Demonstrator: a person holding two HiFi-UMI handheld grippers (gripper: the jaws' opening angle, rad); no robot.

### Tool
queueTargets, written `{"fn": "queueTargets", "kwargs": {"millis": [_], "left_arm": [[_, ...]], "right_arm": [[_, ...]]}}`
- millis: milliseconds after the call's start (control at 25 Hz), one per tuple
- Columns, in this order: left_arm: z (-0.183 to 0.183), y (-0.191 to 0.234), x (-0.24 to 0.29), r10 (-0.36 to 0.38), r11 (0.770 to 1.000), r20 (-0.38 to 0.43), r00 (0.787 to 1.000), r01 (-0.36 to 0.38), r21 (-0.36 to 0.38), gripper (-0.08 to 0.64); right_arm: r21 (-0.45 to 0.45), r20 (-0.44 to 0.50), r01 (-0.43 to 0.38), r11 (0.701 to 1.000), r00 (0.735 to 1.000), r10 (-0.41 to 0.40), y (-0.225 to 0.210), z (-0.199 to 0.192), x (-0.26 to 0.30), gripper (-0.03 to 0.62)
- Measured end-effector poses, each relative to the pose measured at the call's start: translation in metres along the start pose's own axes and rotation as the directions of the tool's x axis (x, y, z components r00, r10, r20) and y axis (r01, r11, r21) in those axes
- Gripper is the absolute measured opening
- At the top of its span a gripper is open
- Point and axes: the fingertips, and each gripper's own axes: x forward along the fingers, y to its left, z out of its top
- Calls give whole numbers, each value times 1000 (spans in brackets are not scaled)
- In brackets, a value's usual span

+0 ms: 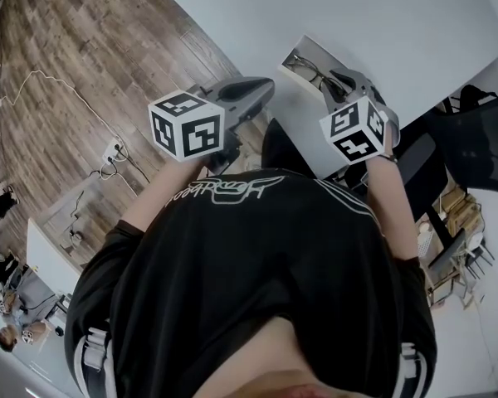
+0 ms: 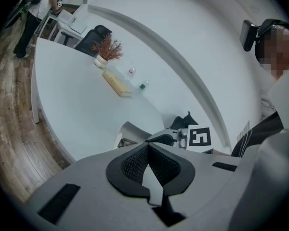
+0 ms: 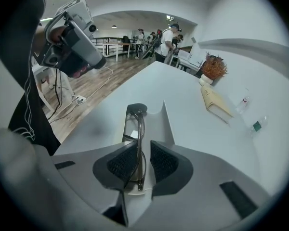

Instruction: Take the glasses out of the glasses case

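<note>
Right now my right arm (image 1: 396, 210) reaches forward past my chest, and the right gripper (image 3: 143, 148) points down the length of the glasses case (image 3: 158, 121), which lies open near the edge of the white table (image 1: 373, 15). Its jaws have the folded glasses (image 3: 137, 124) between them: the dark pads (image 3: 121, 163) sit close on either side of the thin frame, pinching its near end. The far end of the glasses lies inside the case. My left gripper (image 2: 148, 146) is held off to the side, short of the table edge and above the wooden floor (image 1: 75, 48), with its marker cube (image 1: 187, 126) turned up toward my head. Its jaws are pressed together at the tips with nothing between them.
</note>
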Motion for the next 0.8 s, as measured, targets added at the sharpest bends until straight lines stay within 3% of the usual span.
{"fn": "queueTargets", "kwargs": {"millis": [520, 800], "left_arm": [[-3, -1, -4, 15, 1000, 7, 1000, -15, -2, 6], [-8, -3, -4, 13, 1000, 2, 1000, -13, -6, 8]], "right_arm": [[-132, -63, 29, 991, 997, -37, 1, -3, 4, 35], [-137, -66, 35, 990, 997, -44, 2, -4, 5, 26]]}}
